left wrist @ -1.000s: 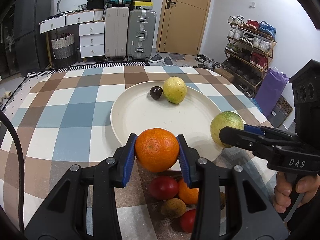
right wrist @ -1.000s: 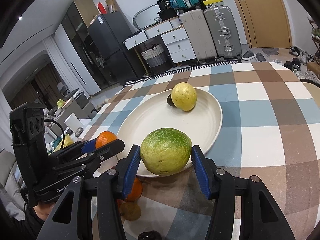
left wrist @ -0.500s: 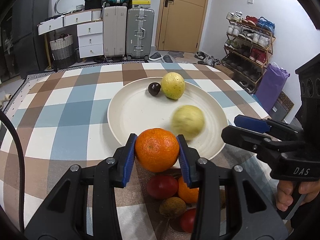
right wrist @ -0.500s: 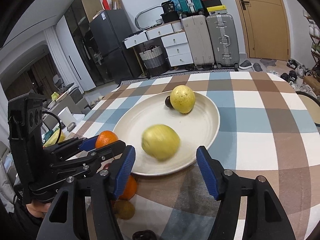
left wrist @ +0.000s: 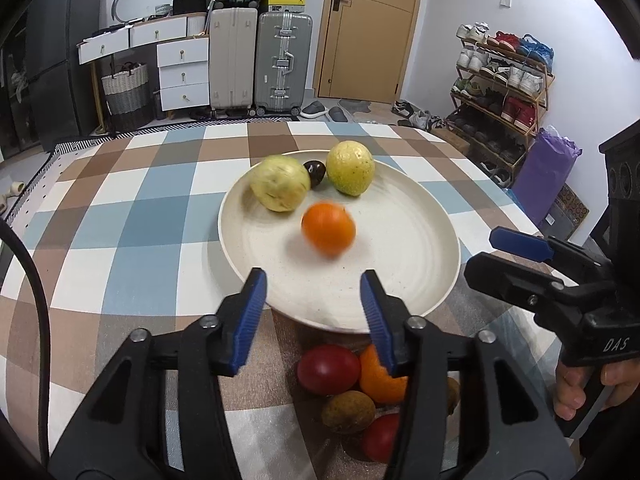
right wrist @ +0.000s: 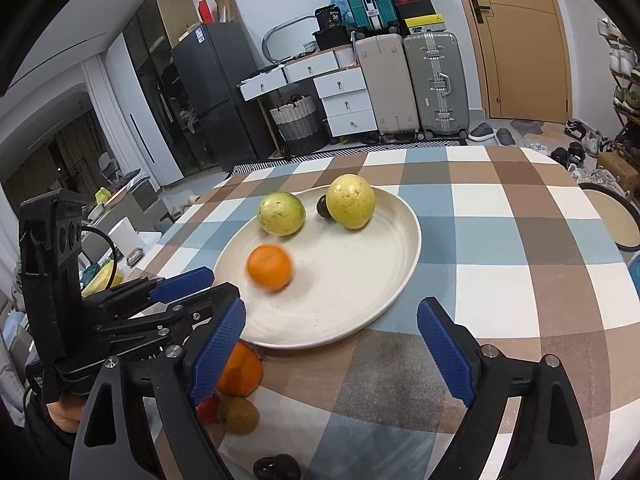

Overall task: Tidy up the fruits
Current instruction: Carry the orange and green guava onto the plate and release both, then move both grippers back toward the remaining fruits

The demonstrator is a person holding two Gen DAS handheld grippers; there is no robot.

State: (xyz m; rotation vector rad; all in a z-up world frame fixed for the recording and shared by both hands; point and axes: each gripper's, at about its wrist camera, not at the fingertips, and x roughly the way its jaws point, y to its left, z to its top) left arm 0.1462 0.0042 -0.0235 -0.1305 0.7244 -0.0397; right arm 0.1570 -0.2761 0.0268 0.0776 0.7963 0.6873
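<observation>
A cream plate (left wrist: 400,280) (right wrist: 360,312) sits on the checked tablecloth. On it lie a yellow fruit (left wrist: 351,167) (right wrist: 351,201), a green-yellow fruit (left wrist: 280,183) (right wrist: 281,214), a small dark fruit (left wrist: 315,172) (right wrist: 322,207) between them, and an orange (left wrist: 328,233) (right wrist: 269,266), blurred with motion. My left gripper (left wrist: 312,312) (right wrist: 188,288) is open and empty at the plate's near rim. My right gripper (right wrist: 332,344) (left wrist: 508,256) is open and empty at the plate's right side.
Loose fruit lies on the cloth under my left gripper: a red one (left wrist: 328,369), an orange (left wrist: 380,376) (right wrist: 240,372), a brownish one (left wrist: 348,412) (right wrist: 239,416), another red one (left wrist: 380,436). A dark object (right wrist: 276,468) lies nearer. A shoe rack (left wrist: 500,92) stands right.
My right gripper opened and its green-yellow fruit rolled across the plate to the far side. Then my left gripper opened and let go of the orange, which now moves on the plate.
</observation>
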